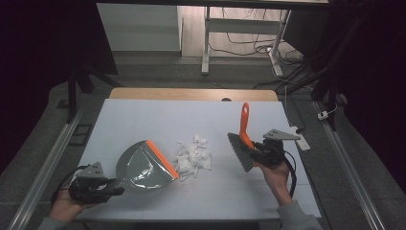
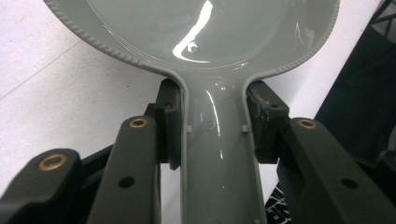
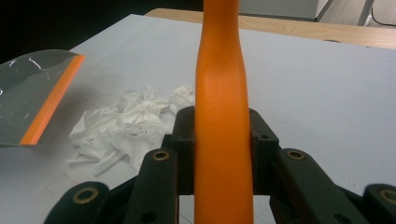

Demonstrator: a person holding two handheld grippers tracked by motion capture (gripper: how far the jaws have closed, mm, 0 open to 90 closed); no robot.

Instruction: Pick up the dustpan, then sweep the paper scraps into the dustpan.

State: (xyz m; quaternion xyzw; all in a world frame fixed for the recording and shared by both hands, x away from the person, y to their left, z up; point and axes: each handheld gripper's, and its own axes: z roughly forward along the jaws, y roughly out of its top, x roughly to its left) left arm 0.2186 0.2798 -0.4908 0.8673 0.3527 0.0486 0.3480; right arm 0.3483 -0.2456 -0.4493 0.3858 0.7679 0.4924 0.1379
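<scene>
A grey dustpan (image 1: pixel 141 165) with an orange lip (image 1: pixel 162 158) rests on the white table, its lip facing a heap of crumpled white paper (image 1: pixel 194 157). My left gripper (image 1: pixel 115 187) is shut on the dustpan's handle (image 2: pixel 215 149), one pad (image 2: pixel 170 121) pressed to each side. On the right, my right gripper (image 1: pixel 253 151) is shut on the orange handle (image 3: pixel 223 116) of a hand brush (image 1: pixel 242 143), whose grey bristles (image 1: pixel 240 152) hang just right of the paper. In the right gripper view the paper (image 3: pixel 126 123) lies left of the handle, with the dustpan lip (image 3: pixel 53 100) beyond it.
The white table top (image 1: pixel 158 115) has a wooden strip along its far edge (image 1: pixel 191 94). A white power strip (image 1: pixel 299 136) lies by the right edge. Desk legs and cables (image 1: pixel 249 43) stand on the floor behind.
</scene>
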